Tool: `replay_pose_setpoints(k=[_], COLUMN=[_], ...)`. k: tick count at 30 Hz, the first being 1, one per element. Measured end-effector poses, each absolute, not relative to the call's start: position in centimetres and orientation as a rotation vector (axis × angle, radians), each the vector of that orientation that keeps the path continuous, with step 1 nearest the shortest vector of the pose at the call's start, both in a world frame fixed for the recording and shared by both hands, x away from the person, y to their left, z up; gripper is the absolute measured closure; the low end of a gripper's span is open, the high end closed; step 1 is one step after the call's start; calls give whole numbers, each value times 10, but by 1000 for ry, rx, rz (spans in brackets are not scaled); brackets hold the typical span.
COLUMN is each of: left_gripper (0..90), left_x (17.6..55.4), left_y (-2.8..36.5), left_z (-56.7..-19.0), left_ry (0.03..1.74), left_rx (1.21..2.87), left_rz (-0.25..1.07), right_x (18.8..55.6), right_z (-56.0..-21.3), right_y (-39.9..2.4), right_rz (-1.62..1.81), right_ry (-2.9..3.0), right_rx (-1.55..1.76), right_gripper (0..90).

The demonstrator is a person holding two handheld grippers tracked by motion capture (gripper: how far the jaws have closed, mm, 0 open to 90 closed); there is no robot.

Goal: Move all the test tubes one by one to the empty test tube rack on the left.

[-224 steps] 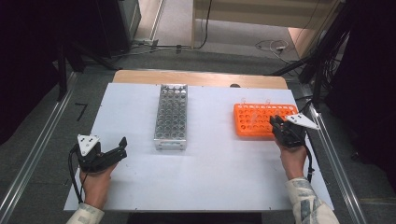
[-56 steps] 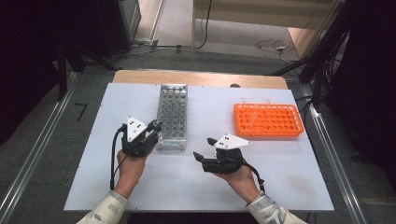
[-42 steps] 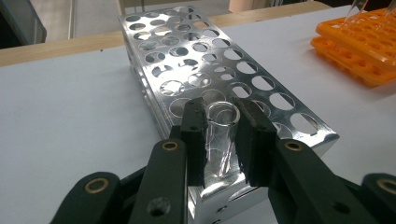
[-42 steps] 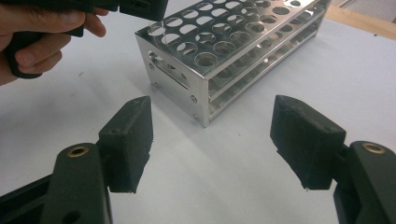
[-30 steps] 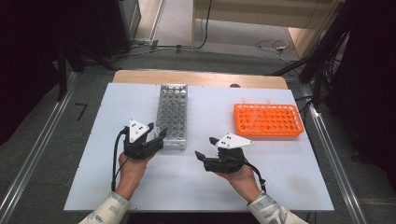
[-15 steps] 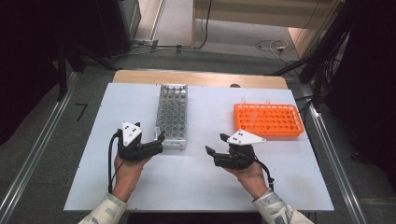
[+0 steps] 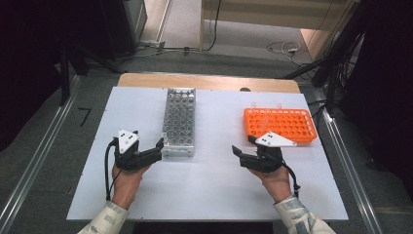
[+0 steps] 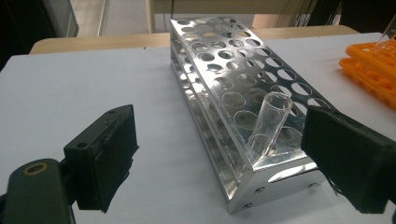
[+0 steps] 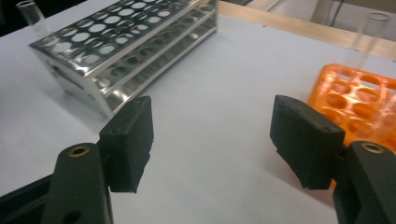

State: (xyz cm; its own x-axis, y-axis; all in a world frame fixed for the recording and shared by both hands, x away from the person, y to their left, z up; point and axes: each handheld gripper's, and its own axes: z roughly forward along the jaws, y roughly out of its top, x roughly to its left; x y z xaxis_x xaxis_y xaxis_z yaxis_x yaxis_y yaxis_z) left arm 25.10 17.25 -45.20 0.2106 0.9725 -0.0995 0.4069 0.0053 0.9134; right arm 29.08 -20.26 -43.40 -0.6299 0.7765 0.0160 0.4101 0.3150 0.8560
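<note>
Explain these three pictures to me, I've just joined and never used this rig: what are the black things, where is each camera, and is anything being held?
No robot here: a person holds a pair of tongs in each hand. The high view looks down on the white table, with the left tongs and the right tongs coming in from below. The other two pictures come from cameras riding on the tongs; the black blocks are their jaws. On the table stand a metal rack and an orange rack. A clear glass tube leans in the metal rack's near corner hole, and a clear tube stands in the orange rack. Both tongs are open and hold nothing.
</note>
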Motion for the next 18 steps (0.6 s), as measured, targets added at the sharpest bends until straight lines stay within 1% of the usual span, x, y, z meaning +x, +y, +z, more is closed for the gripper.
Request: replay_pose_setpoints(k=[8, 18], left_gripper=[107, 107], left_x=[251, 251], left_y=[172, 171], left_z=[-453, -453], left_ry=[1349, 1346], left_rx=[1562, 1563], left_rz=[776, 771], right_x=[303, 319], right_z=[-437, -443], right_y=[-224, -240], right_rz=[1199, 1139], right_ry=[2117, 2052], right_rx=[1132, 1215], right_gripper=[289, 293])
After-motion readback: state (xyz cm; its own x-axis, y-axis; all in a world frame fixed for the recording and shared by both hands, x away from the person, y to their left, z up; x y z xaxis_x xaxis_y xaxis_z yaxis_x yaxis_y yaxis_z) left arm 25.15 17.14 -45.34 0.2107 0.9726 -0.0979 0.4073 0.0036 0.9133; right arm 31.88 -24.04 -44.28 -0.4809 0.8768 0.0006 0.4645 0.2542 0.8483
